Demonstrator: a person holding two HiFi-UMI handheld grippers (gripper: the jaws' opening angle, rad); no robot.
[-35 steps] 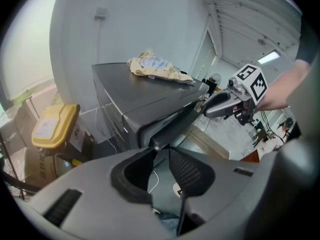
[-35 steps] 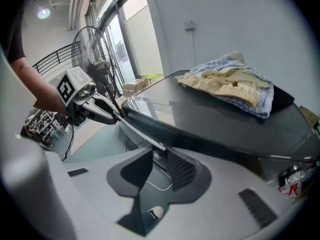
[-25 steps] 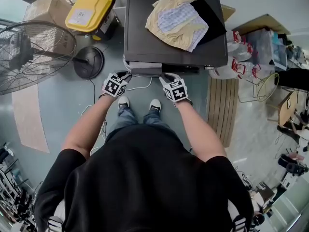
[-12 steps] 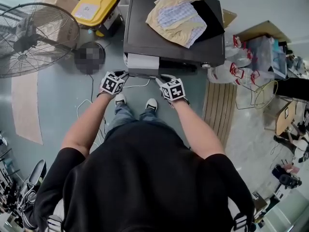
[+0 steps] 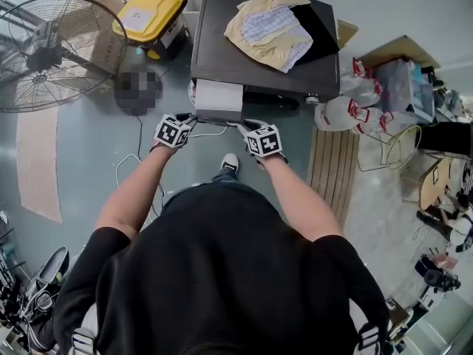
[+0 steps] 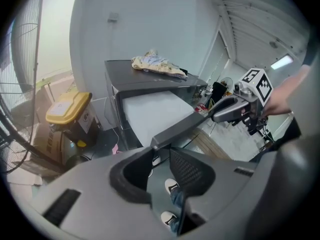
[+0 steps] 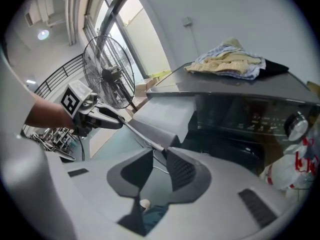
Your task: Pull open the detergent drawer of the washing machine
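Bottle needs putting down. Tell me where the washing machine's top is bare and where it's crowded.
Bare: on the washing machine, the strip between its left edge and the clothes pile, and the band between pile and front edge. Crowded: middle and right rear, under clothes; at the front the detergent drawer sticks out.

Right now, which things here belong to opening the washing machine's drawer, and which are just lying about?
Job: washing machine, drawer.
Lying about: clothes, fan, yellow box, plastic bags.
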